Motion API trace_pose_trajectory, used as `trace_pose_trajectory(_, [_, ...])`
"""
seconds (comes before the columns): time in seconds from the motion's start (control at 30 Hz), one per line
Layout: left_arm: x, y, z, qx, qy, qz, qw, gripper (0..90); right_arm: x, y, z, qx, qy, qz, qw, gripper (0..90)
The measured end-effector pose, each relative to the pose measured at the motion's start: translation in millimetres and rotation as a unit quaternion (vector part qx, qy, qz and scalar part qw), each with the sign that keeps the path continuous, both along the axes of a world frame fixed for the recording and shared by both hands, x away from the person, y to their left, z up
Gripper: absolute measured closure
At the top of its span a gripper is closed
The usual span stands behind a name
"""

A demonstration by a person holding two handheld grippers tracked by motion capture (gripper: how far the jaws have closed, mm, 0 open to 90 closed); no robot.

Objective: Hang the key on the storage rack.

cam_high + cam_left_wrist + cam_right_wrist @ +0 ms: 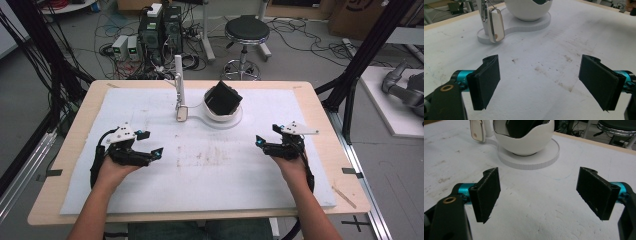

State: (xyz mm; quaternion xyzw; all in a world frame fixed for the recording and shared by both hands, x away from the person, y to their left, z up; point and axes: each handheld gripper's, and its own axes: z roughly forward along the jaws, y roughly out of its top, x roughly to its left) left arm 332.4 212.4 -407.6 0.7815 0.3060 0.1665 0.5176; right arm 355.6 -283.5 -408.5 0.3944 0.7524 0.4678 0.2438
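1. A white stand (220, 119) is sitting at the far middle of the white mat (200, 165), carrying a white bowl (220, 111) with a black object (223, 97) tilted inside it.
2. A white post (178, 80) is rising from the stand's left lobe, with a small white tag (181, 114) hanging at its foot. In the left gripper view the tag (496, 26) is dangling from a metal clip, just beside the bowl (529, 10).
3. Off the table: a black stool (246, 31) and computer boxes (160, 27) with loose cables on the floor behind, and dark frame legs at both sides.
4. The left gripper (150, 145) is hovering over the mat's left part, jaws spread wide, nothing between them. The left gripper view (540, 82) is showing bare, stained mat between the pads.
5. The right gripper (265, 137) is hovering over the mat's right part, jaws likewise wide apart and holding nothing; bare mat between the pads (537, 197).
6. The bowl (524, 142) with the black object (521, 127) is lying ahead of both grippers, well apart from the pads, roughly between the two hands but farther out.
7. Nothing is standing between either gripper and the bowl. The tag and post are crowding the bowl's left side; its right side is staying open.
8. The wooden table (325, 135) rim is showing all round the mat; both grippers are sitting well inside it.
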Motion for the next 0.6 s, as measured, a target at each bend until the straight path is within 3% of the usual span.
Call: trace_pose_trajectory(0.6, [0.7,1.2,-4.2,0.005,0.008,0.005,0.9999,17.4,1.1,1.3,-1.2,-0.002,0.005,0.002,1.0,19.7])
